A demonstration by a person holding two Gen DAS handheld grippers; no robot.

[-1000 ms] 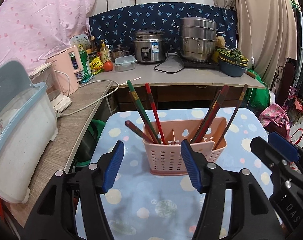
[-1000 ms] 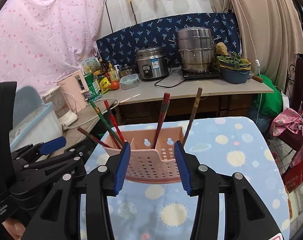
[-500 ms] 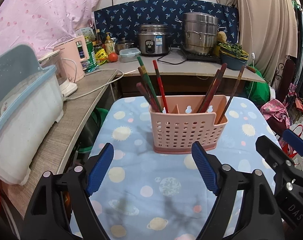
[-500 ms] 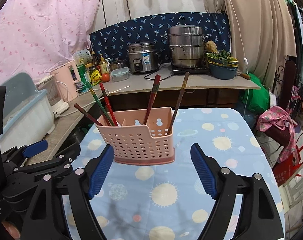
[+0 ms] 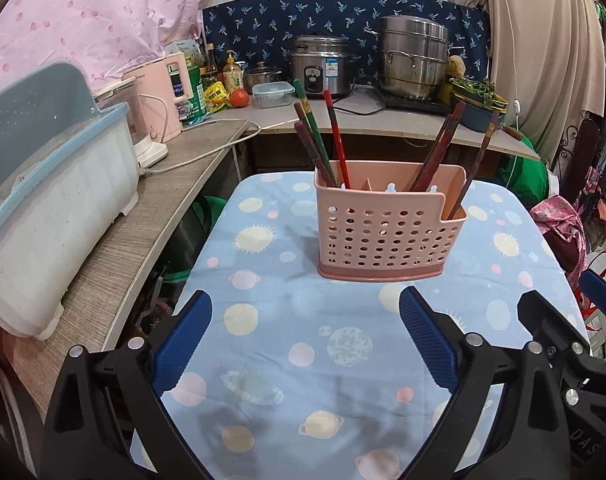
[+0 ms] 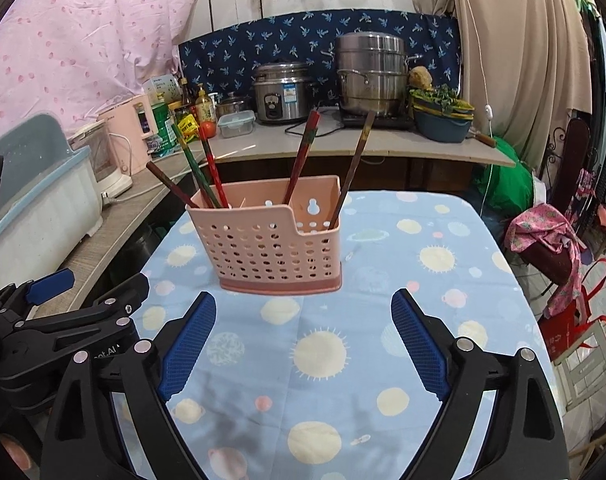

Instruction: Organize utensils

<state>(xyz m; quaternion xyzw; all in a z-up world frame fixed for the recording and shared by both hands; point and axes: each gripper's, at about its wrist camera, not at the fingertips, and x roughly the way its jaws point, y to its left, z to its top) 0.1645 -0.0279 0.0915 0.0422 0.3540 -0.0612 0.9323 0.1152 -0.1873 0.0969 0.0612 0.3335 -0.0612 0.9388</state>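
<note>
Left gripper (image 5: 305,336) was spread wide, nothing between its blue pads. Right gripper (image 6: 303,334) was likewise released and empty. The pink perforated utensil holder (image 6: 269,240) stood upright on the planet-print tablecloth (image 6: 323,352), just ahead of both grippers and apart from them. Chopsticks (image 5: 333,146) leaned in its left compartment; more chopsticks (image 5: 439,150) leaned in the right one.

Even indoor light, fairly bright, no harsh glare. Soft faint shadows on the tablecloth (image 5: 263,292) just ahead of the claw pads. Strong fisheye bend w/ dark vignette at corners; center sharp, edges slightly soft.
</note>
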